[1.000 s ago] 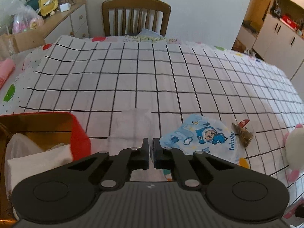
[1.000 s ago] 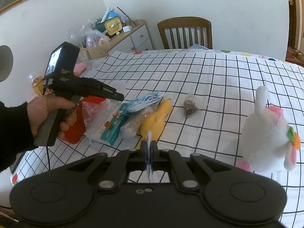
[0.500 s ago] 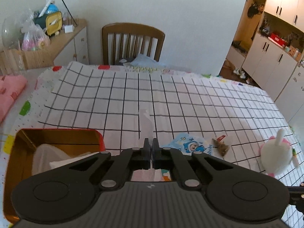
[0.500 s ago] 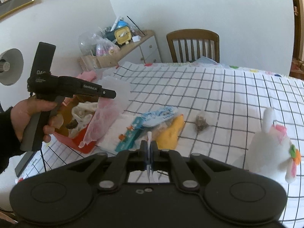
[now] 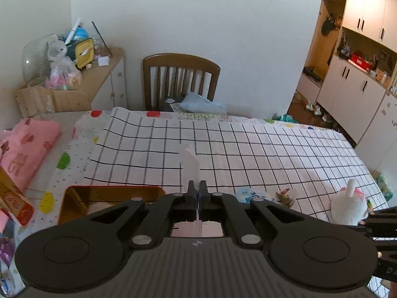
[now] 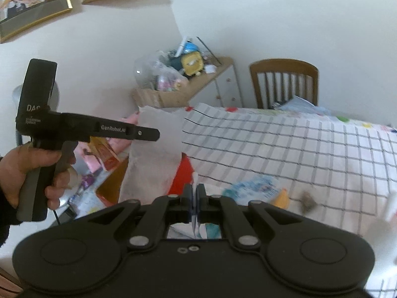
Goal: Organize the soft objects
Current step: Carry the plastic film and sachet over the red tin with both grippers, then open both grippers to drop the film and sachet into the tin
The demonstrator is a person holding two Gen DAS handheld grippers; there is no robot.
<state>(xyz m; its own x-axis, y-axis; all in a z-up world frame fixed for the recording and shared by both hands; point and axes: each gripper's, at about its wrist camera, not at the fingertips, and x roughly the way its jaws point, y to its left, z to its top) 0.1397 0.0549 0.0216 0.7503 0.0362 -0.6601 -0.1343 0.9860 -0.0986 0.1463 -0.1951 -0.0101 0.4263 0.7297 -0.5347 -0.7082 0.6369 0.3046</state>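
Right gripper (image 6: 194,200) jaws clamped on thin blue-white sheet edge (image 6: 194,181), left gripper (image 6: 148,134) in hand (image 6: 27,166) pinching hanging pale plastic bag (image 6: 153,154) above red box (image 6: 182,176), checked tablecloth (image 6: 285,149), wooden chair (image 6: 284,82) behind.

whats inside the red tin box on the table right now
In the left wrist view, the red tin box shows a gold inner wall and a bit of pale soft material. The left gripper covers the rest, so its other contents cannot be seen.

I see matt black plastic on my left gripper (image 5: 196,191), a thin translucent plastic bag (image 6: 151,154), a grid-printed cloth tablecloth (image 5: 248,149), a varnished wooden chair (image 5: 181,79).
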